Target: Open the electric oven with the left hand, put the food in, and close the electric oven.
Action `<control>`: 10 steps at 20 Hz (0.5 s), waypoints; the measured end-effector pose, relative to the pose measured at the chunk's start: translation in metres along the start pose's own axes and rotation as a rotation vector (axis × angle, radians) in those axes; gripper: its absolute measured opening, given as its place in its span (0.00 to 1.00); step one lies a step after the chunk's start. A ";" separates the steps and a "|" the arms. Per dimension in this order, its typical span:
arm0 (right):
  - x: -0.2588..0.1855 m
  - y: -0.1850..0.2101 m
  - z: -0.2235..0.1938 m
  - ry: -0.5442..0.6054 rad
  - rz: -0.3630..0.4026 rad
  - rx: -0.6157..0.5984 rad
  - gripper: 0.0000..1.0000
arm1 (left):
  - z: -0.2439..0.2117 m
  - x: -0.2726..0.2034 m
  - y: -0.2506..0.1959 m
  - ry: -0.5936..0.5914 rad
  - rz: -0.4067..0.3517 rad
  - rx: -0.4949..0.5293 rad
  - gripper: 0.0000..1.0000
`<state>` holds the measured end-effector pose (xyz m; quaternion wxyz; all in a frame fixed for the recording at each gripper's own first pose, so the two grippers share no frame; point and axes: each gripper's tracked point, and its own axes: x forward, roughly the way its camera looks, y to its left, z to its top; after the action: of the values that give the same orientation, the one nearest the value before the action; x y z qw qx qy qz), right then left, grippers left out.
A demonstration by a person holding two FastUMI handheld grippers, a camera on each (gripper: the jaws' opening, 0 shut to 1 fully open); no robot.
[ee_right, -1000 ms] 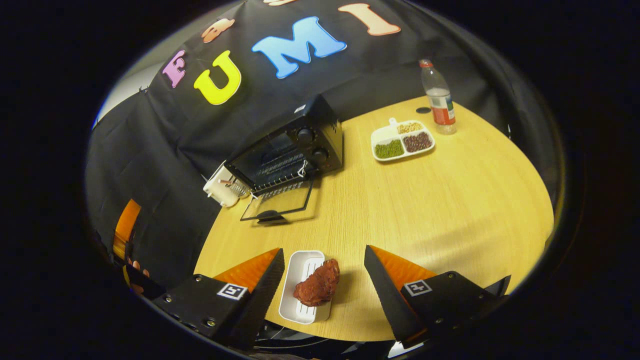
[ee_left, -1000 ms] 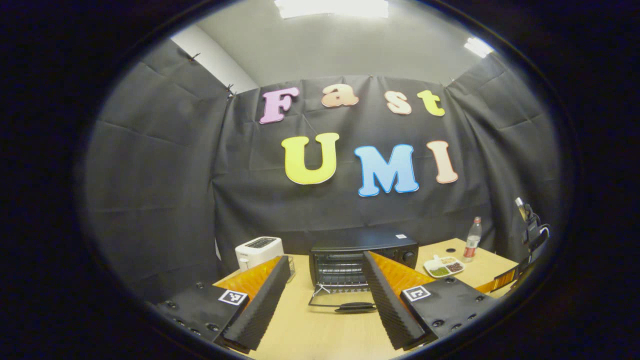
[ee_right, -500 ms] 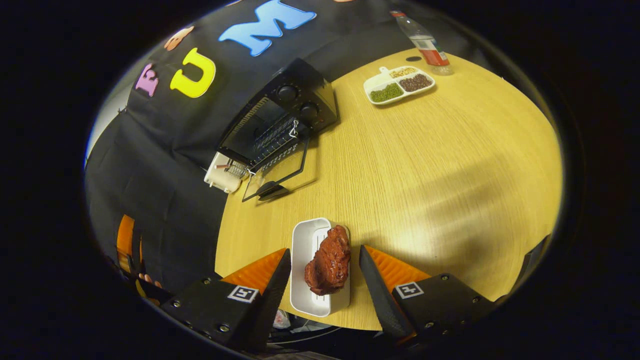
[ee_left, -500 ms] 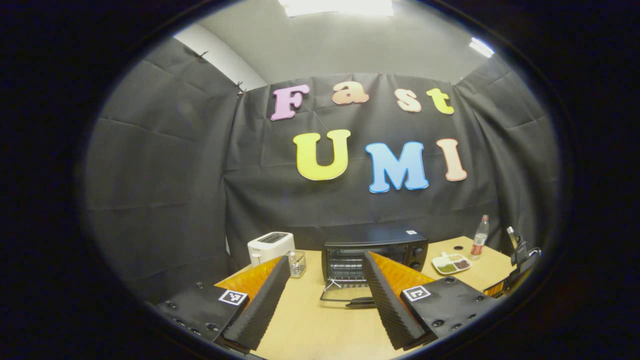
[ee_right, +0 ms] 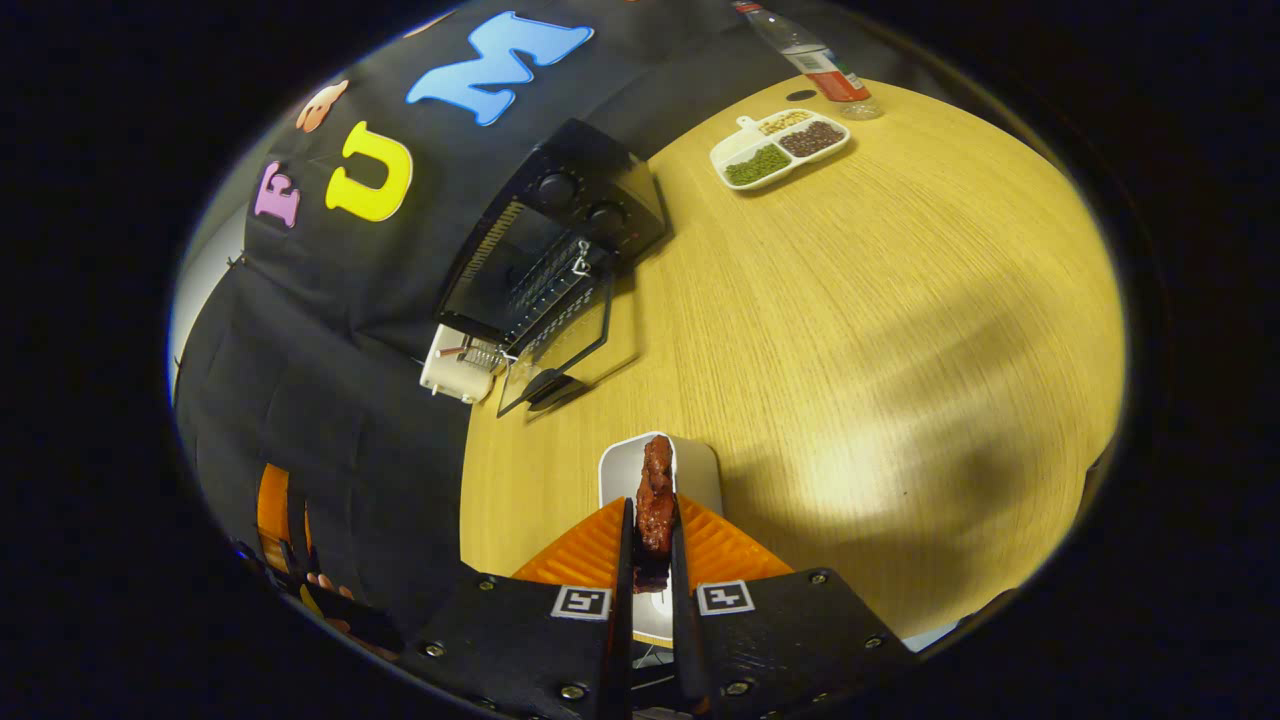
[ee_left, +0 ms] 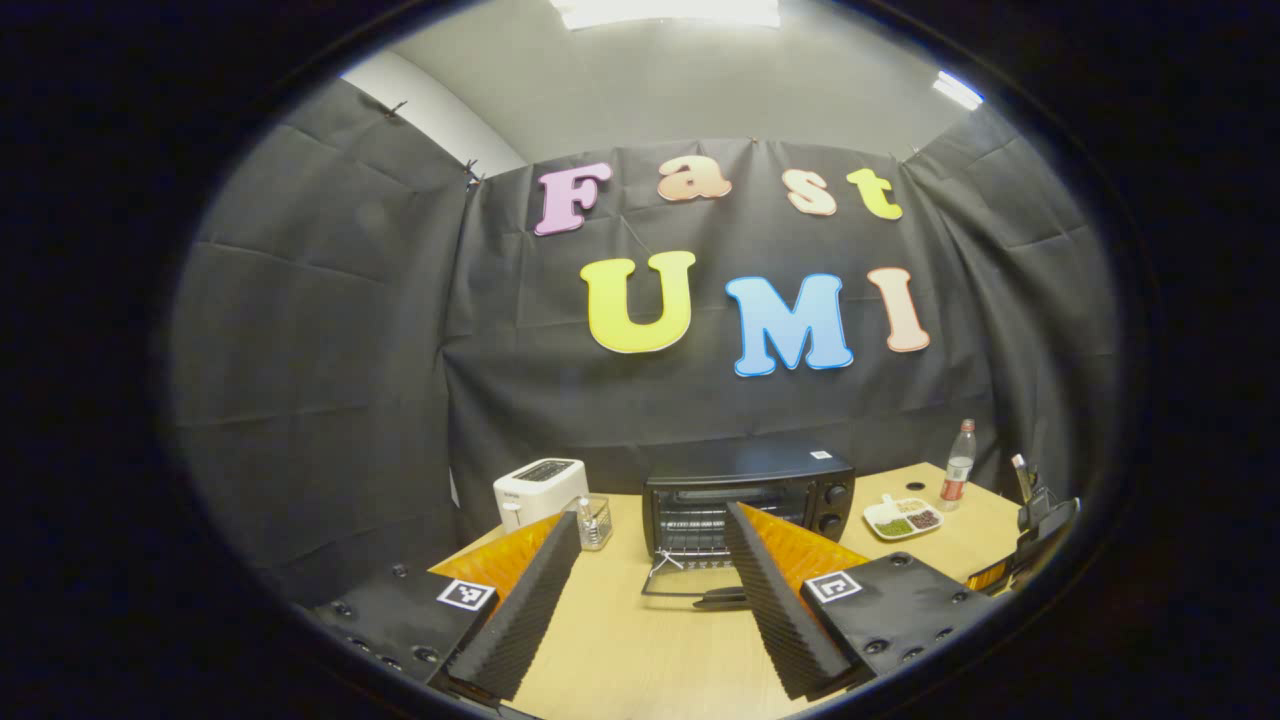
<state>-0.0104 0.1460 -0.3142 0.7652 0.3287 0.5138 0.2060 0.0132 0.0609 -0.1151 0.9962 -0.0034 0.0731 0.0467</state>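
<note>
The black electric oven [ee_left: 745,490] stands at the back of the wooden table with its glass door [ee_left: 690,593] dropped flat in front of it. My left gripper [ee_left: 650,590] is open and holds nothing, well short of the oven. In the right gripper view the oven [ee_right: 560,235] and its lowered door [ee_right: 555,350] lie at the far left. My right gripper [ee_right: 651,510] is shut on the reddish-brown piece of food [ee_right: 657,470], which sits over a white tray [ee_right: 700,468] near the table's front edge.
A white toaster [ee_left: 540,488] and a small glass [ee_left: 595,522] stand left of the oven. Right of it are a divided dish of beans [ee_left: 903,518] and a plastic bottle [ee_left: 958,468]. The wooden table [ee_right: 900,330] stretches wide on the right.
My right gripper has gone from open around the food to shut on it. The left gripper drew back a little from the oven and stayed open.
</note>
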 end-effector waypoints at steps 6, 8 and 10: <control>-0.013 0.025 0.029 -0.086 0.006 -0.083 0.17 | -0.004 0.011 -0.007 0.001 -0.031 -0.022 1.00; -0.018 0.040 0.042 -0.110 0.037 -0.060 0.17 | -0.001 0.016 -0.009 -0.008 -0.046 -0.029 1.00; -0.016 0.044 0.048 -0.105 0.026 -0.091 0.17 | 0.000 0.022 -0.008 -0.012 -0.055 -0.028 1.00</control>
<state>0.0285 0.1524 -0.2598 0.8023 0.3108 0.4589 0.2216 0.0357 0.0548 -0.1183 0.9974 -0.0192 0.0665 0.0205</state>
